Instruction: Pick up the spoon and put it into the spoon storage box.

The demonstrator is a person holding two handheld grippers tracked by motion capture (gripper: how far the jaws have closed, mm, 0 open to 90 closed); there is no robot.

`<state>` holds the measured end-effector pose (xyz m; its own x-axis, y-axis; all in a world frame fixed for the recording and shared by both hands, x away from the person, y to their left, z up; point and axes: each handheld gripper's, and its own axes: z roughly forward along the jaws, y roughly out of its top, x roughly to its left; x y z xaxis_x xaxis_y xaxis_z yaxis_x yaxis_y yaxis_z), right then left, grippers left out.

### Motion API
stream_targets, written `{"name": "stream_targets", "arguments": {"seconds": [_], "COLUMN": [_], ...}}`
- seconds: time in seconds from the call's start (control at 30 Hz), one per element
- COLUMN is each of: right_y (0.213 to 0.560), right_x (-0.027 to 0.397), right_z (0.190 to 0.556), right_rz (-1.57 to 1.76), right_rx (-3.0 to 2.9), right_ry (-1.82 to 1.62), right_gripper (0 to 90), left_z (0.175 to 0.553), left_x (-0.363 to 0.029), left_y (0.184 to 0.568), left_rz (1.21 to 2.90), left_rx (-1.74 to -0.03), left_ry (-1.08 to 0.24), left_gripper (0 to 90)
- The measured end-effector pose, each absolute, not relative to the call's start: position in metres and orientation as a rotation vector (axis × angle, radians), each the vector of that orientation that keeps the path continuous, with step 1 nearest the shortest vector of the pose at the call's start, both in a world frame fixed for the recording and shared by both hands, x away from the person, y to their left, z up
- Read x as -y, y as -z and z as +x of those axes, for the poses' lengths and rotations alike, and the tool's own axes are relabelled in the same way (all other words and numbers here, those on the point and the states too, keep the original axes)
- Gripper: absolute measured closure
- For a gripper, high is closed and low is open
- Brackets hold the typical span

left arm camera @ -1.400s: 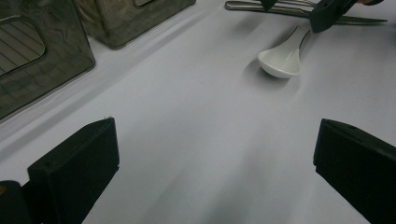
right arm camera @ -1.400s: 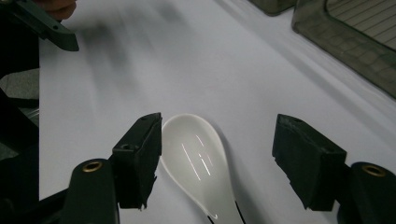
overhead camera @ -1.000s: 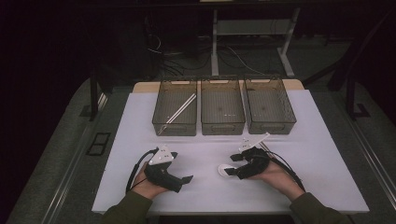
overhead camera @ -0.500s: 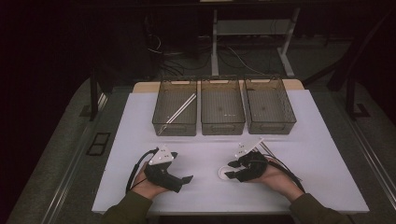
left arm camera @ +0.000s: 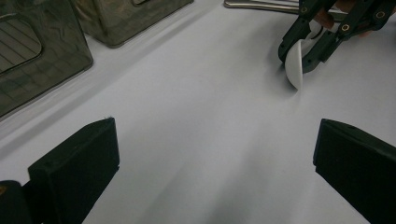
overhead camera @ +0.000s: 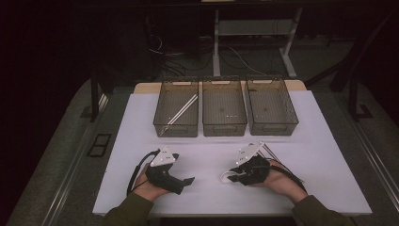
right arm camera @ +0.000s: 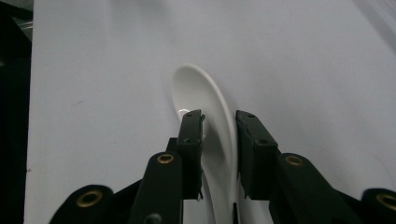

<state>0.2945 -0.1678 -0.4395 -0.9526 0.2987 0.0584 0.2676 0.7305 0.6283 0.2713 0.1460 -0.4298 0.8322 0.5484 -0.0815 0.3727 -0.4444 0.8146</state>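
A white spoon (right arm camera: 196, 88) lies on the white table sheet in front of the person's right hand. My right gripper (right arm camera: 219, 123) has just been closing on it, and its black pads now press the spoon's neck from both sides. In the left gripper view the spoon (left arm camera: 294, 63) stands tilted on its edge between those jaws. In the high view the spoon's bowl (overhead camera: 227, 177) pokes out to the left of the right gripper (overhead camera: 235, 174). My left gripper (left arm camera: 215, 158) rests open on the sheet, nothing between its jaws, also in the high view (overhead camera: 188, 181).
Three clear bins stand in a row at the back of the sheet (overhead camera: 141, 155): left (overhead camera: 162, 117), middle (overhead camera: 224, 127), right (overhead camera: 291, 117). The left one holds long metal sticks (overhead camera: 182, 109). More thin metal rods (overhead camera: 270, 151) lie beside the right hand.
The right gripper's jaws have closed in on the white spoon and the hand has shifted slightly toward it. The left hand and gripper have stayed put.
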Motion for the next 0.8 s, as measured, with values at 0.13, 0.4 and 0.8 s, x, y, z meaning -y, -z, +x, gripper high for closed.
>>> {"name": "stream_targets", "arguments": {"seconds": [0.13, 0.4, 0.8], "right_y": [0.4387, 0.4373, 0.4353], "right_x": [0.1691, 0.1704, 0.1709], "right_z": [0.2945, 0.2943, 0.2932], "right_rz": [0.452, 0.427, 0.443], "right_rx": [-2.882, -2.886, -2.887], "right_ry": [-1.044, -1.049, -1.039], "right_gripper": [76.5, 80.4, 81.3], "left_z": [0.2712, 0.2708, 0.2711], "left_x": [-0.1461, -0.1462, -0.1504], "left_y": [0.4298, 0.4299, 0.4302], "left_rz": [2.084, 2.085, 2.065], "left_rx": [-0.674, -0.656, -0.614], "left_ry": [-0.240, -0.238, -0.219], "left_gripper": [0.0, 0.0, 0.0]}}
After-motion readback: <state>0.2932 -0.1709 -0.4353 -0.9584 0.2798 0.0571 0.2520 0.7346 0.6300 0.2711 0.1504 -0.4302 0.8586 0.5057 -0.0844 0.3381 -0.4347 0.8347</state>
